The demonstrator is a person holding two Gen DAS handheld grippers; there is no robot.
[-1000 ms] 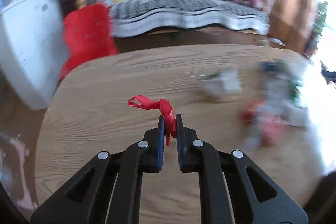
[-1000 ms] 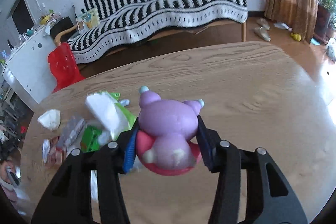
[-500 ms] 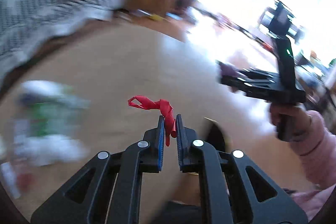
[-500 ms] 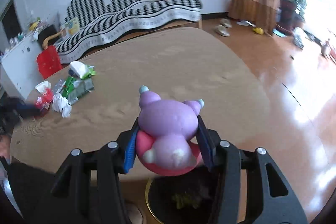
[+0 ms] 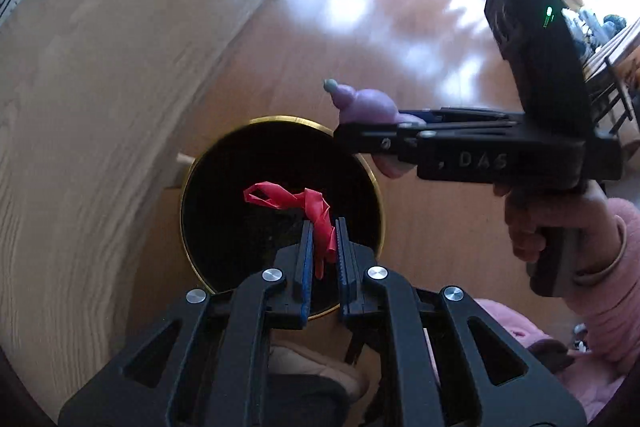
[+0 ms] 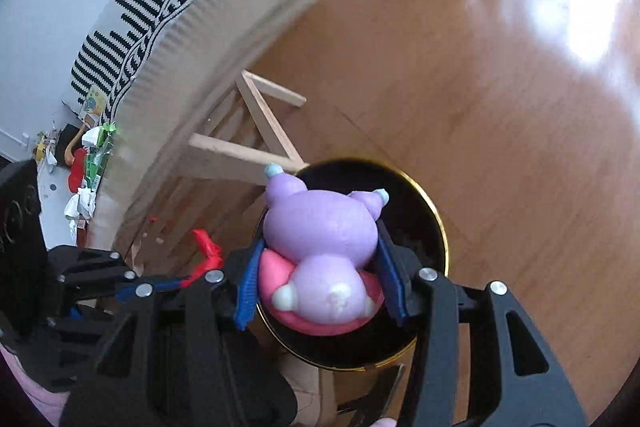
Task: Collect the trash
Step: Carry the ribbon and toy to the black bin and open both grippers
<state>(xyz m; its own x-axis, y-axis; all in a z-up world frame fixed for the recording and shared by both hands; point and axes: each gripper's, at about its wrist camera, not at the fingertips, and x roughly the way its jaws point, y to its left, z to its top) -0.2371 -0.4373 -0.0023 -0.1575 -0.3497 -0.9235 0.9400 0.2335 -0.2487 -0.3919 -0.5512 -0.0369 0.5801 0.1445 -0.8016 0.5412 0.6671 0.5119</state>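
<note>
Trash for this job is in both my grippers: a crumpled strip of red plastic film (image 5: 310,205) is clenched between the blue pads of my left gripper (image 5: 323,227), and a purple and pink rounded plastic toy figure (image 6: 322,251) is grasped at its sides by my right gripper (image 6: 320,281). Both hang over the round black bin with a gold rim (image 5: 192,183) that stands on the glossy wooden floor (image 5: 400,27) just beside the near edge of the pale wooden tabletop (image 5: 100,67). Through my left camera the red strip sits over the bin's dark mouth, and the toy juts out above the bin's far right rim, held in the right gripper by a hand (image 5: 532,223) in a pink sleeve (image 5: 608,291). Through my right camera the toy covers much of the bin's opening, with the table's light wooden legs (image 6: 248,147) to its left. More wrappers (image 6: 90,163) lie along the tabletop's far edge.
</note>
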